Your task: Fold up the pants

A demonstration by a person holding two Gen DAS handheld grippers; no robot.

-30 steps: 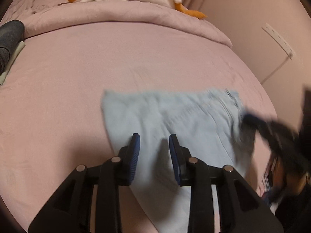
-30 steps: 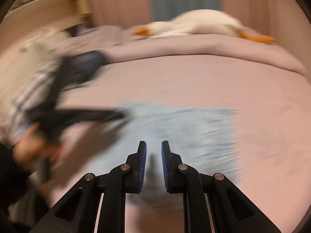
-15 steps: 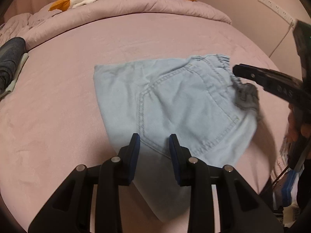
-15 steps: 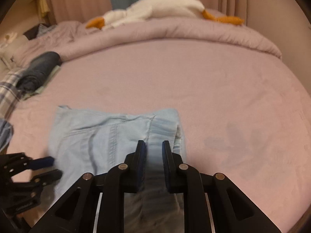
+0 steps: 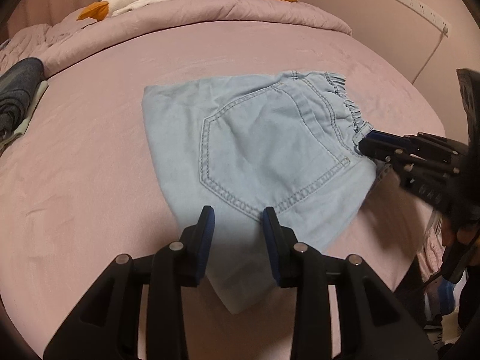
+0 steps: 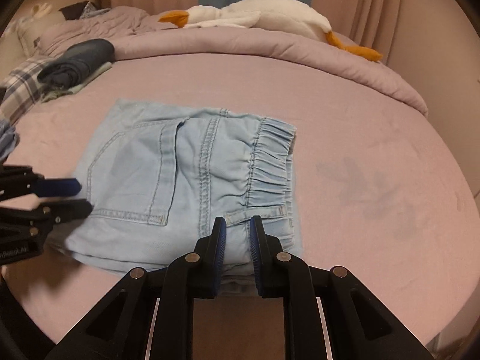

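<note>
Over the near edge of the folded pants point(image 5: 264, 150), our left gripper point(image 5: 237, 213) hovered with its jaws easing open; denim showed through the gap, but the pads pressed on nothing. At the pants' waistband point(image 6: 270, 162) corner, our right gripper point(image 6: 237, 220) kept only a narrow gap, and we could not tell whether its tips nipped the elastic. The pants lay flat on the pink sheet point(image 5: 90, 156), back pocket point(image 5: 270, 156) up, in a stack of layers.

We judged the stack the weak point: a drag from either tip could peel the top layer and skew the fold. The pants' near corner sat close to the mattress edge, so a pull that way could slide them off. A pinch of elastic alone could bunch the waistband.
</note>
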